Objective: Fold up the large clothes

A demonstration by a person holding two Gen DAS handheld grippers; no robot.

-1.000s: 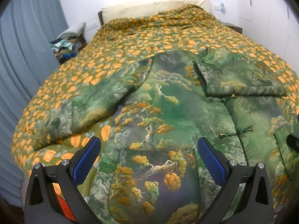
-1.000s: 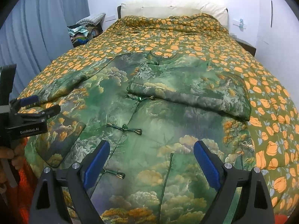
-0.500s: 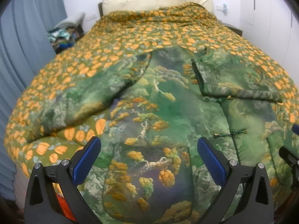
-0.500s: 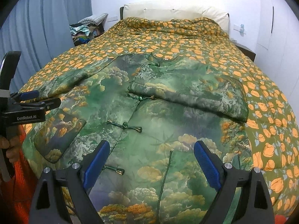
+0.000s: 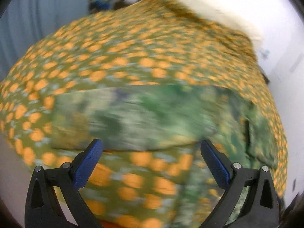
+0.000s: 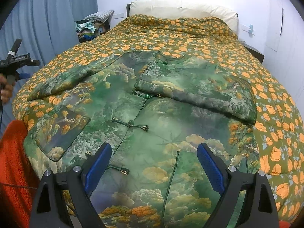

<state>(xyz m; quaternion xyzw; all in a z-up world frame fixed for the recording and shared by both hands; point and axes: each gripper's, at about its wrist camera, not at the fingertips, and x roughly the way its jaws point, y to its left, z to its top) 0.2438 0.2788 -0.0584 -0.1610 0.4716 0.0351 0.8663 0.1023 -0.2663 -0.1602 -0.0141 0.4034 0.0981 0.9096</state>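
The left gripper's fingers (image 5: 89,161) stand wide apart with nothing between them, over the blurred sleeve at mid-frame. The right gripper's fingers (image 6: 209,168) also gape empty, at lower centre above the green jacket (image 6: 152,117), which lies spread across the orange-flowered bed (image 6: 190,38). Blue curtains (image 6: 57,19) hang at upper left.
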